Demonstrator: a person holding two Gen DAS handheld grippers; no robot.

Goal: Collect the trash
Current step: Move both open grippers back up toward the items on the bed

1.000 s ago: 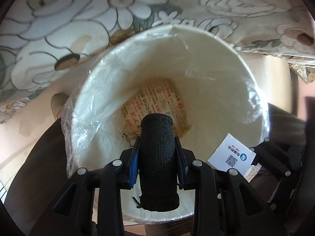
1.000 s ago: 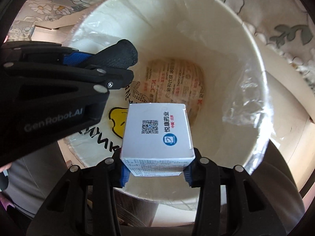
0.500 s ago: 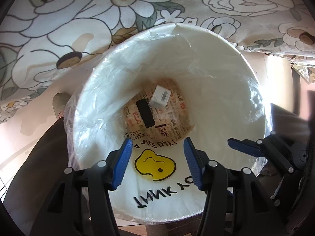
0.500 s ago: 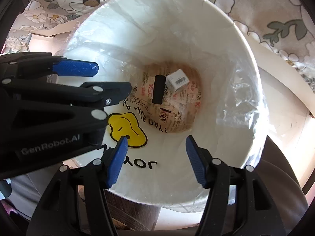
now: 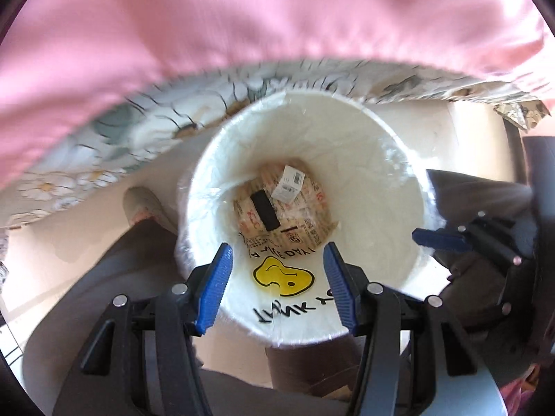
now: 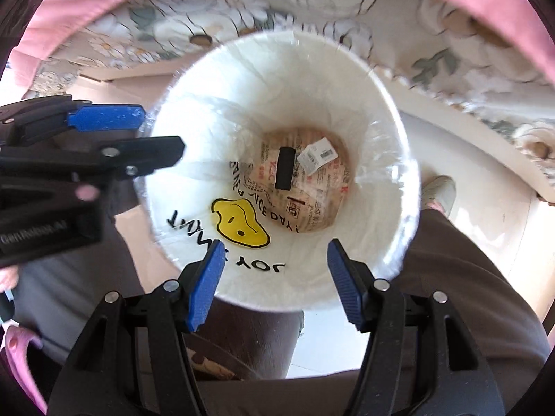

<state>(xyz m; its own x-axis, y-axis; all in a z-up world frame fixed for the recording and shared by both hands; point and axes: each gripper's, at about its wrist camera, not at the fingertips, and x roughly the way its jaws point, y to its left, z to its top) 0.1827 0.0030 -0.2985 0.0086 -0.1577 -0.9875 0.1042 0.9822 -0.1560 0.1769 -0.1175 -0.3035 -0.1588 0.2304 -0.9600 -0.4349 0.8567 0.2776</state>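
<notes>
your left gripper and right gripper hang over the lined bin, jaws apart, holding nothing. at frame centre, the black roll and white box lie on the bin bottom, seemingly touching, directly below both.

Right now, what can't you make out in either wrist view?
- Print on the white box at the bottom of the bin: too small in both views.
- Flowered cloth: motion-blurred, partly covered by pink fabric.
- Floor under the bin: hidden by it.
- Black roll: its material is unclear.
</notes>
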